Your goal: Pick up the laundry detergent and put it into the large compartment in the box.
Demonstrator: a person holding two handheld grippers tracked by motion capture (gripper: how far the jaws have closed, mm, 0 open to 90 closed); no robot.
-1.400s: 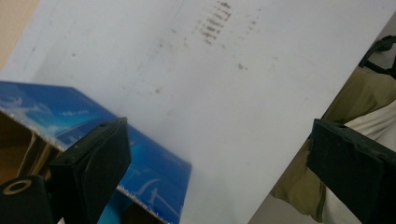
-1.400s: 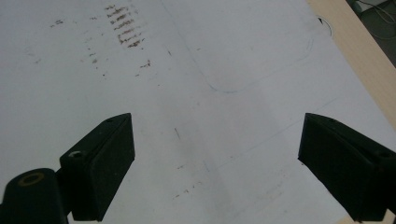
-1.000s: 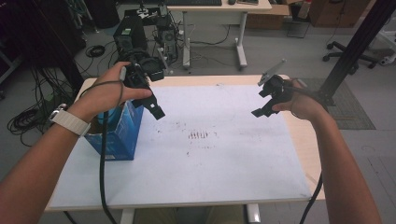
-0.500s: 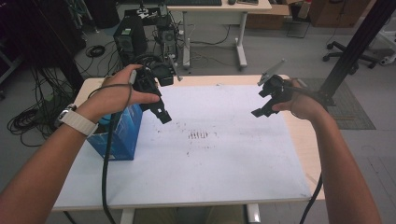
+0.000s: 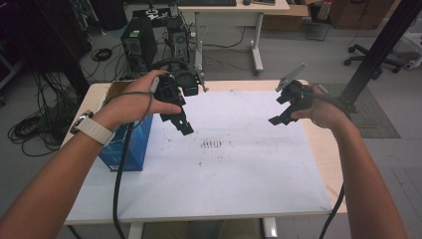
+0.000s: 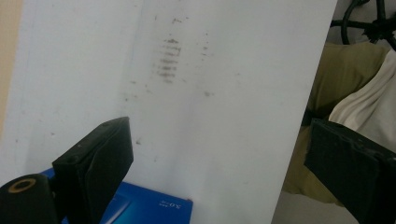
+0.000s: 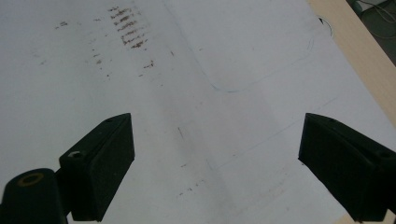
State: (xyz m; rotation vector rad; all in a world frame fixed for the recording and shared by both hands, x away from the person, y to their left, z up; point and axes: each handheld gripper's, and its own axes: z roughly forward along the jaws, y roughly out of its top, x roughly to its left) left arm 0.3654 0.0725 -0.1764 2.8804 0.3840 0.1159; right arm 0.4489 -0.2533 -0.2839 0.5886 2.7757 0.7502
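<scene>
At the left of the high view a blue box [image 5: 127,144] stands on the table's [image 5: 239,199] left edge. Just right of it, above the white sheet [image 5: 234,164], the left gripper [image 5: 181,124] hangs with jaws wide apart, holding nothing. At centre right, the right gripper [image 5: 276,119] hovers, equally spread and empty.

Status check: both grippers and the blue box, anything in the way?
Left gripper open, empty, above the mat beside the blue box. Right gripper open, empty, over the mat's right side. Box untouched at the table's left edge. Nothing blocking.
</scene>
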